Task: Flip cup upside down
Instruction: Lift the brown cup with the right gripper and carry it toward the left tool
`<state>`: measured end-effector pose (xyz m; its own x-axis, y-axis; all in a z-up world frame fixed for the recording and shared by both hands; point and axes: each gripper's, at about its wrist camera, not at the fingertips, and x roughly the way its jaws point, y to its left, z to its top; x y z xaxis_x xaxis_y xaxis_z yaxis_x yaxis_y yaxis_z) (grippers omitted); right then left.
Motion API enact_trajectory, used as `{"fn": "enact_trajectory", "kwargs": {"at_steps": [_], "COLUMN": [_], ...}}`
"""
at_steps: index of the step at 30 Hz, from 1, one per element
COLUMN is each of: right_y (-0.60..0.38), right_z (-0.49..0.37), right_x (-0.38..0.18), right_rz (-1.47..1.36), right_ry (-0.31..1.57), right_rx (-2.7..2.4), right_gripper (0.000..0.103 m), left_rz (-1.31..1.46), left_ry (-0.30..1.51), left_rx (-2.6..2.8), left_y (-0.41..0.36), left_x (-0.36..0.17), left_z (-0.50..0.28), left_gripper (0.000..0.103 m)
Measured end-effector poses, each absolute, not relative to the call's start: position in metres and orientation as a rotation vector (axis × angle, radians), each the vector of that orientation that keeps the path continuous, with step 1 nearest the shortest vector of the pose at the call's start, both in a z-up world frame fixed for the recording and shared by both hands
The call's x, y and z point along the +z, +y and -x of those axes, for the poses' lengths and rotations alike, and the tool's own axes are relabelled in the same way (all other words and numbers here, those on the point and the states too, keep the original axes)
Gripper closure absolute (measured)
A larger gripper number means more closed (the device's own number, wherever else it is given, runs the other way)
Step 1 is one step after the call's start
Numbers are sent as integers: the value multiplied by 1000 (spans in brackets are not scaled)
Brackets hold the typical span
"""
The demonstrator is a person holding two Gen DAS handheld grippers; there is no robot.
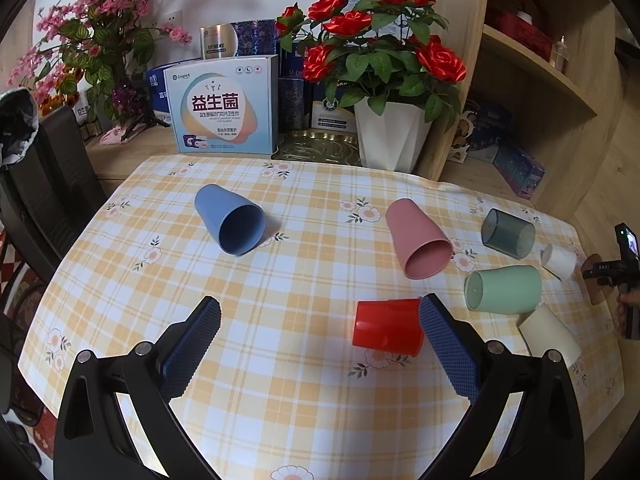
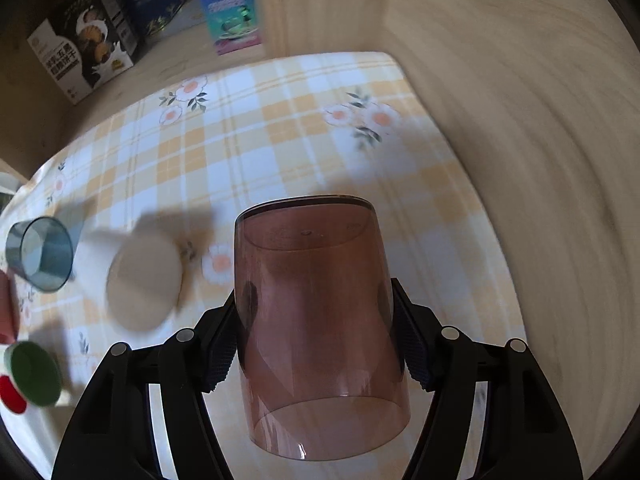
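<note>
My right gripper is shut on a clear brown cup, held above the checked tablecloth with its base pointing away and its mouth toward the camera. My left gripper is open and empty above the table. A red cup lies just inside its right finger. Blue, pink, green, dark teal, cream and white cups lie on their sides on the tablecloth.
A white pot of red roses, boxes and pink flowers stand behind the table. A wooden shelf is at the right. Boxes stand beyond the table's far edge in the right wrist view. A chair is at the left.
</note>
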<state>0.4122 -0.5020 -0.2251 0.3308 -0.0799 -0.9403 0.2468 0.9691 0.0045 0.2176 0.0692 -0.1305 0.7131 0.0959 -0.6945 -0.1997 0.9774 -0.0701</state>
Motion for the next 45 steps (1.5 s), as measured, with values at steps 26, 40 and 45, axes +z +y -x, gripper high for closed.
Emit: {"fn": "enact_trajectory", "kwargs": {"at_steps": [26,40,45], "right_y": [-132,-95,-96], "right_z": [-232,-222,-222], "right_x": [-233,-264,-265], "right_rz": [-382,-302,-307], "right_ry": [1309,1348,1350], "right_rx": [323,263,292], "right_gripper": [37,37,36], "left_rz": [167,244,251], "left_ry": [805,828,837], "left_rx": [197,233,235], "left_y": [104,128,125], "left_x": [-145,-156,-159], "left_z": [-147,-139,-140], "left_gripper": [6,6,6]}}
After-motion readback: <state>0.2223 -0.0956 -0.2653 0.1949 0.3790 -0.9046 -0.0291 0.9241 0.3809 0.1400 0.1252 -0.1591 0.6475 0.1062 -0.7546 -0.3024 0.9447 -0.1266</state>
